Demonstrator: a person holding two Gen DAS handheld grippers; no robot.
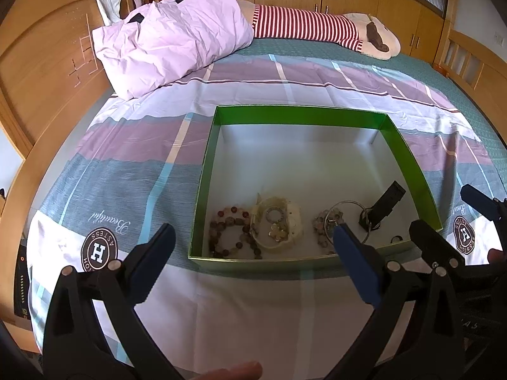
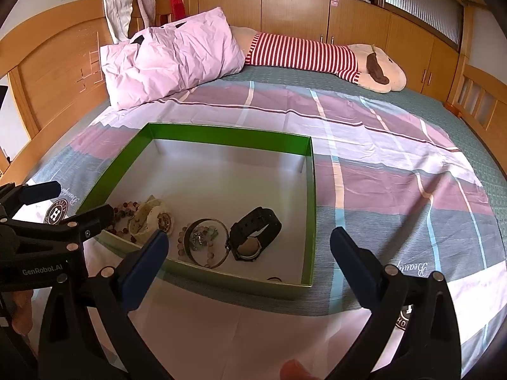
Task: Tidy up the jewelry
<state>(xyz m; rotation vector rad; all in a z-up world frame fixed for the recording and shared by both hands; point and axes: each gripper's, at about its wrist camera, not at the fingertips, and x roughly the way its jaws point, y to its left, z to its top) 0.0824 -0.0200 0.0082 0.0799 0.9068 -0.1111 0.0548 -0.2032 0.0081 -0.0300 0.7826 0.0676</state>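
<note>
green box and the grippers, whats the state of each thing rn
green box: lidless, far half bare
black watch: lying in box, strap looped
metal bangle: flat in box, around small pieces
bead bracelet: flat in box, near left corner
cream piece: in box, beside bead bracelet
left gripper: open, holding nothing
right gripper: open, holding nothing

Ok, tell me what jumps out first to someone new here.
The green box on the bed, jewelry clustered at its near edge: a black watch, a metal bangle and a beaded bracelet. Both the left gripper and right gripper hover open before it.
</note>
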